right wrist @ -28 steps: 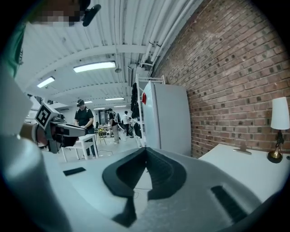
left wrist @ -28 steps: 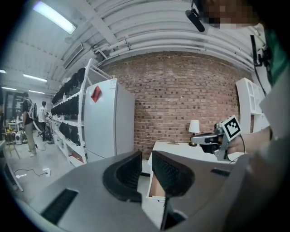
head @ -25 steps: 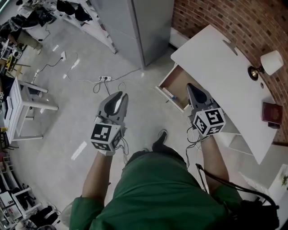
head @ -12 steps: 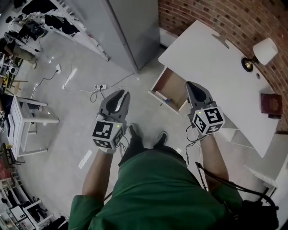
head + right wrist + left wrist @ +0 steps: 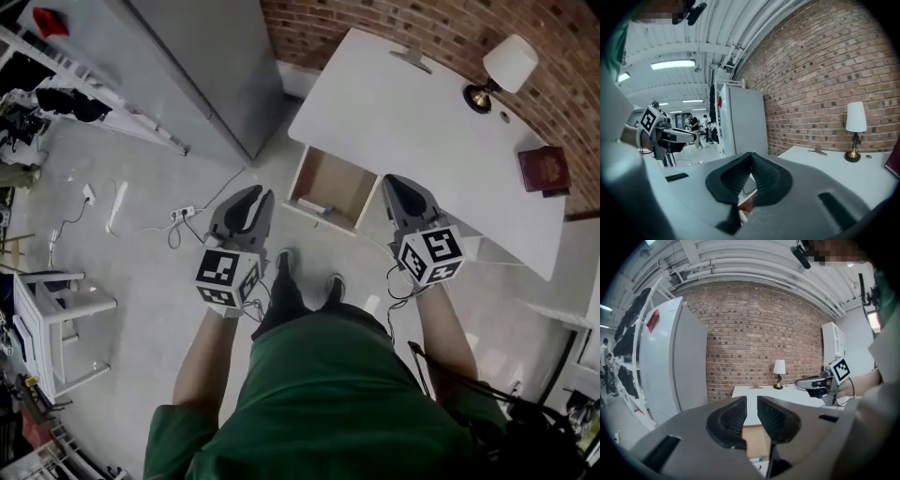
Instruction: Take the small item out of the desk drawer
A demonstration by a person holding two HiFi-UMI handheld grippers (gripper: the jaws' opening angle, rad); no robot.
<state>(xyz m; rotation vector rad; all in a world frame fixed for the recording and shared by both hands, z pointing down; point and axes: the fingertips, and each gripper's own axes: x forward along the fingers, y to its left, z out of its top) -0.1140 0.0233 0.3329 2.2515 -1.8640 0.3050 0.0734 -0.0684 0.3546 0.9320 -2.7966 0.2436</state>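
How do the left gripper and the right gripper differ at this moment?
The left gripper has its fingers apart; the right gripper has them closed together. The left gripper is over the floor; the right gripper is over the desk edge, beside the open drawer. Both hold nothing.

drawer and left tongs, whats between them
Only bare floor, by the head view; the left tongs hang beside the open drawer.
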